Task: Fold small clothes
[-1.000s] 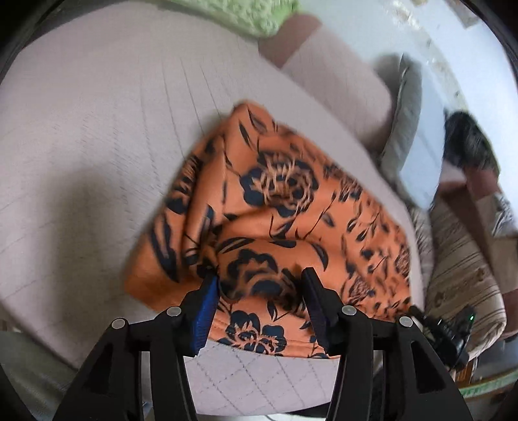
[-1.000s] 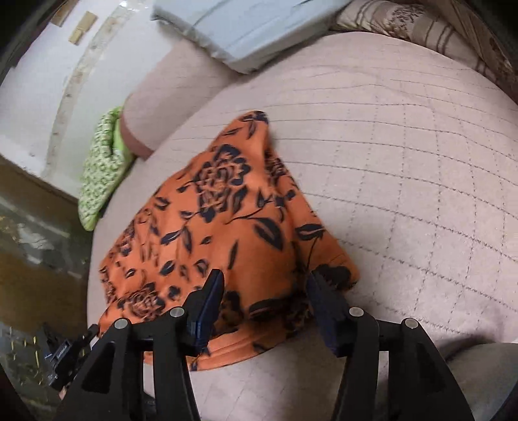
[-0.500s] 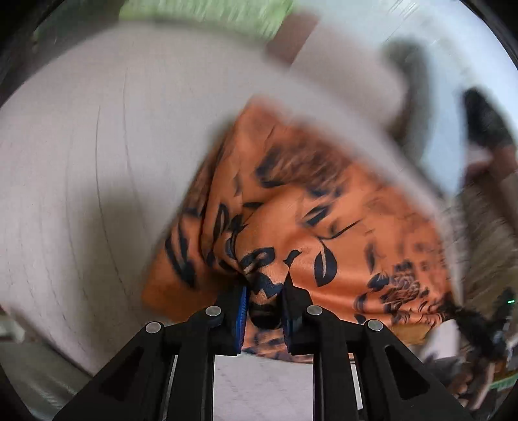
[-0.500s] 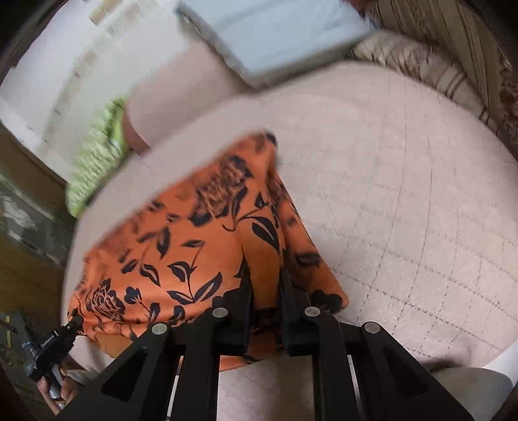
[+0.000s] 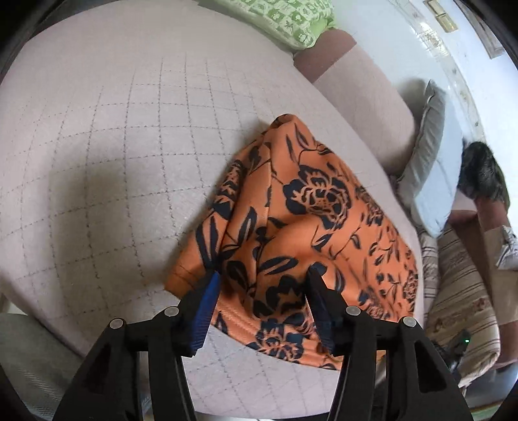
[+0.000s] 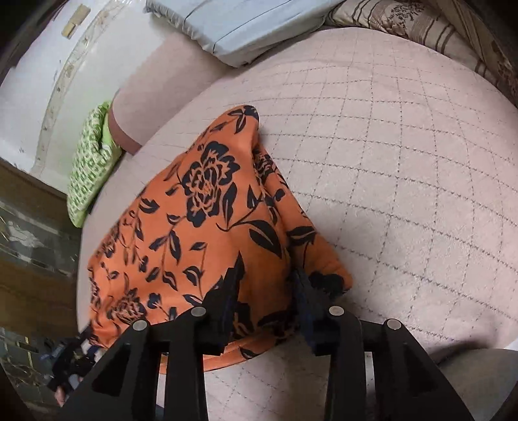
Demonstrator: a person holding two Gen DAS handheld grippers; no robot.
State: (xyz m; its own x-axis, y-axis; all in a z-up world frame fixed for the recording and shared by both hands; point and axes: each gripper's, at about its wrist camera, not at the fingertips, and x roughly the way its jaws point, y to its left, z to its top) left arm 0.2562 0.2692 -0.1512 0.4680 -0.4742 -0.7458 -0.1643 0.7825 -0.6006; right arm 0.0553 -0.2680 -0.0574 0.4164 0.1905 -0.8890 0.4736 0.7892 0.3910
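Both sets of fingers have just been opening again after a tight pinch on the cloth half a second ago, and the soft orange cloth with dark blue flowers (image 5: 310, 226) now sits in a slightly different heap than a second ago, pulled more into a pointed pile.

It lies bunched on the pale pink quilted bed cover (image 5: 113, 145), near the front edge. A green patterned cloth (image 5: 291, 19) and a grey-blue pillow (image 6: 246, 26) lie well apart from it, farther back.

The left gripper (image 5: 262, 285) has its fingers apart, one on each side of a raised fold near the hem. The cloth is between them, but they do not seem to squeeze it. The right gripper (image 6: 265, 281) is narrower, also with cloth between the fingers. I think it has let go too, though the dark fingers against the dark print make that hard to see.

This looks like an early step: the cloth is lumpy, not flat, and no neat fold shows yet. Next, each gripper probably needs to find a clear edge or corner, pinch just one layer, and pull outward to spread the cloth flat before any folding.
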